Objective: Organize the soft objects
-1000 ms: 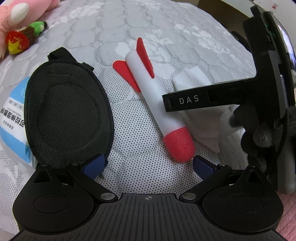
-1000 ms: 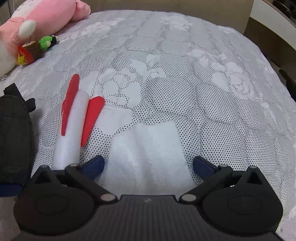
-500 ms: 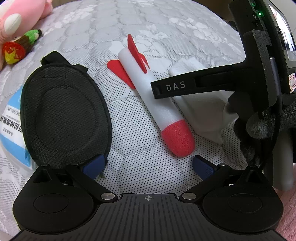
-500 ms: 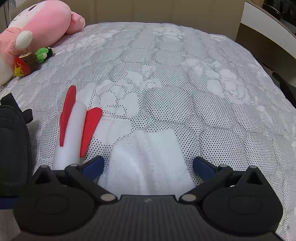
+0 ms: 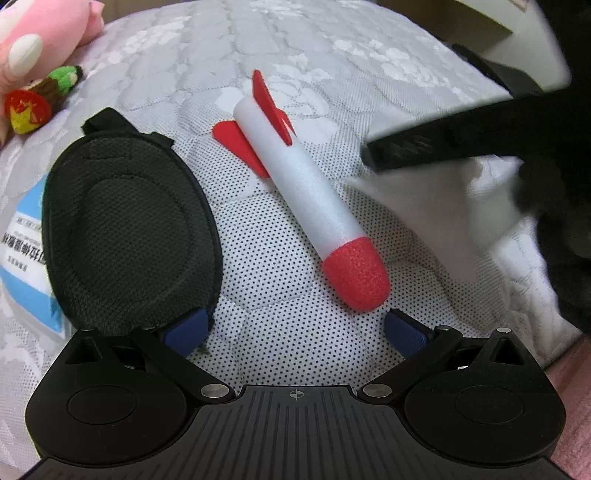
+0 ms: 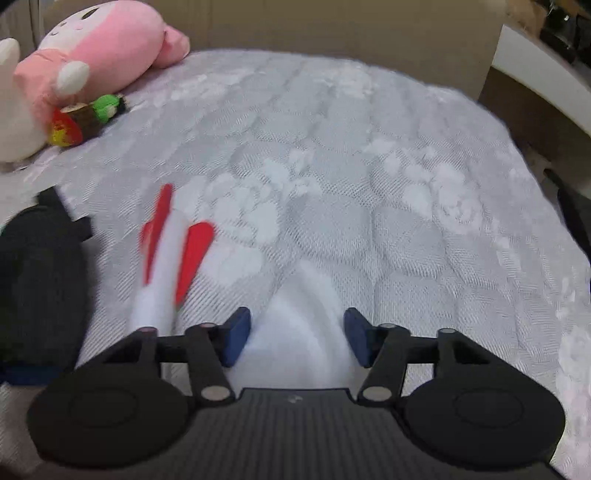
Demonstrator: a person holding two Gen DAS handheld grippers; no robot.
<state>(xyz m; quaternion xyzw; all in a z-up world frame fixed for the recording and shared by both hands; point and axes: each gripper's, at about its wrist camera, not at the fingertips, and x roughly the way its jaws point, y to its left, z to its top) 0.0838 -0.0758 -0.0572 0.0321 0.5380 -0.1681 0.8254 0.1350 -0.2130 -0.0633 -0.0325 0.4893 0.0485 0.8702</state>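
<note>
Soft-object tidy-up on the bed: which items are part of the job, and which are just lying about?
Job items:
white cloth
foam rocket
pink plush
small knitted toy
black padded pouch

Lying about:
blue-and-white packet

A bed took up nearly the whole scene, its mattress covered in pale grey quilted fabric with white flower patterns and, nearer the front edge, fine black dots. Behind the far edge stood a plain tan headboard. Past the right edge sat a white curved piece of furniture, with dark clutter above it too blurred to identify. Light was even and soft.
</note>
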